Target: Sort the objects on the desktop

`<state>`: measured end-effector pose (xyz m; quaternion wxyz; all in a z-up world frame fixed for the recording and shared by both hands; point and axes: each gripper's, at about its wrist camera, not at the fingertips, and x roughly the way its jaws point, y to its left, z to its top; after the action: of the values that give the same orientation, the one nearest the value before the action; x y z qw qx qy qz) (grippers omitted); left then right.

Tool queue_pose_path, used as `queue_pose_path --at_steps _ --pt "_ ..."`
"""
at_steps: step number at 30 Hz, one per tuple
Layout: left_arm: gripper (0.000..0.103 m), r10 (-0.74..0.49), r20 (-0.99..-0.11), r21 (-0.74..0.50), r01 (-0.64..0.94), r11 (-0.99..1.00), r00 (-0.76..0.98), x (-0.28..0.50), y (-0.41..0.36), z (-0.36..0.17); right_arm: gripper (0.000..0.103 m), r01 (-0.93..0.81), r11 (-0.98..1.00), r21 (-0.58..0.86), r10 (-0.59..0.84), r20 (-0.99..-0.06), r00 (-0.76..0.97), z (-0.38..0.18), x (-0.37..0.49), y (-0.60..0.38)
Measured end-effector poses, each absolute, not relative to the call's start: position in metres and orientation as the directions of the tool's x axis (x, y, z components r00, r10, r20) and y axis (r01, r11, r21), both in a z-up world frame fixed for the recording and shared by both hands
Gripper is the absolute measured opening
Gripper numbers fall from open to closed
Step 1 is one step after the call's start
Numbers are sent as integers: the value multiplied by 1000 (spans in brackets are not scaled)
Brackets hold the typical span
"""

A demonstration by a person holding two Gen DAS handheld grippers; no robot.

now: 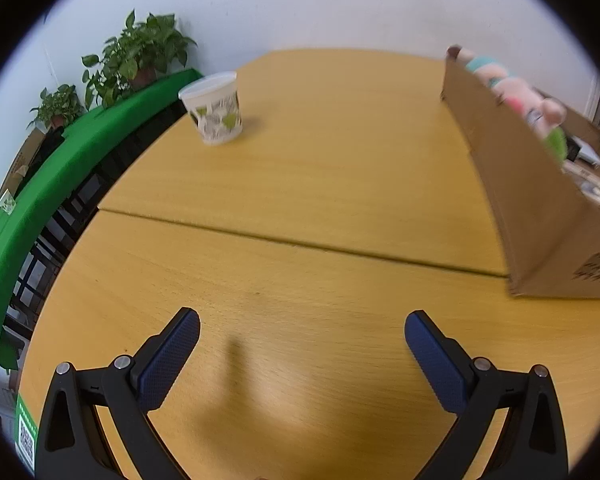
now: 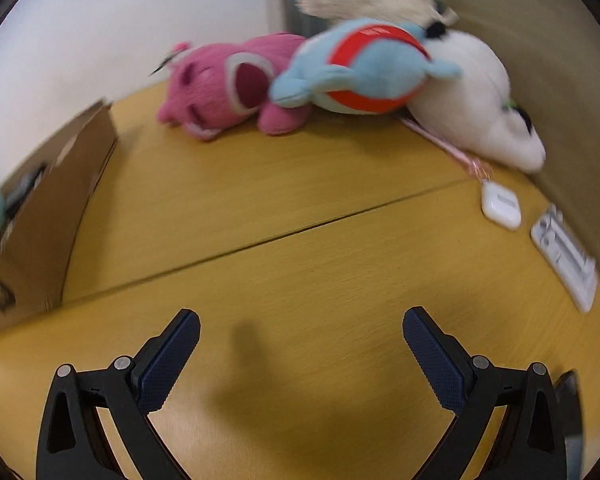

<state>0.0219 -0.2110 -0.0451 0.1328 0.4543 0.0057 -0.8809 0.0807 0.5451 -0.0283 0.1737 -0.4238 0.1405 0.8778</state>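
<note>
In the left wrist view a white paper cup with green leaf print stands upright at the far left of the wooden table. A cardboard box at the right holds plush toys. My left gripper is open and empty above the near table. In the right wrist view a pink plush, a blue and red plush and a white plush lie at the far side. A white earbud case and a white flat device lie at the right. My right gripper is open and empty.
The cardboard box also shows at the left of the right wrist view. A green barrier and potted plants stand beyond the table's left edge. A beige wall or panel borders the table at the right. A seam crosses the table.
</note>
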Motion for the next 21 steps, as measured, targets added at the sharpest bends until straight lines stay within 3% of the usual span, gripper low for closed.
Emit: queue_pose_path --at_steps 2,4,6,21 --pt "103 -183 -808 62 228 -972 -560 18 -219 -54 103 -488 -861 143 177 -815 -552 -39 78 562" --pt "103 -148 -806 21 223 -975 -573 17 -225 -56 103 -536 -844 37 281 -819 -500 -44 73 562" --pt "103 -136 -804 11 215 -977 -578 12 -228 -57 103 -522 -853 8 297 -816 -496 -47 71 560" --pt "103 -122 -804 4 201 -980 -582 -13 -233 -60 103 -448 -894 7 255 -814 -522 -47 55 555"
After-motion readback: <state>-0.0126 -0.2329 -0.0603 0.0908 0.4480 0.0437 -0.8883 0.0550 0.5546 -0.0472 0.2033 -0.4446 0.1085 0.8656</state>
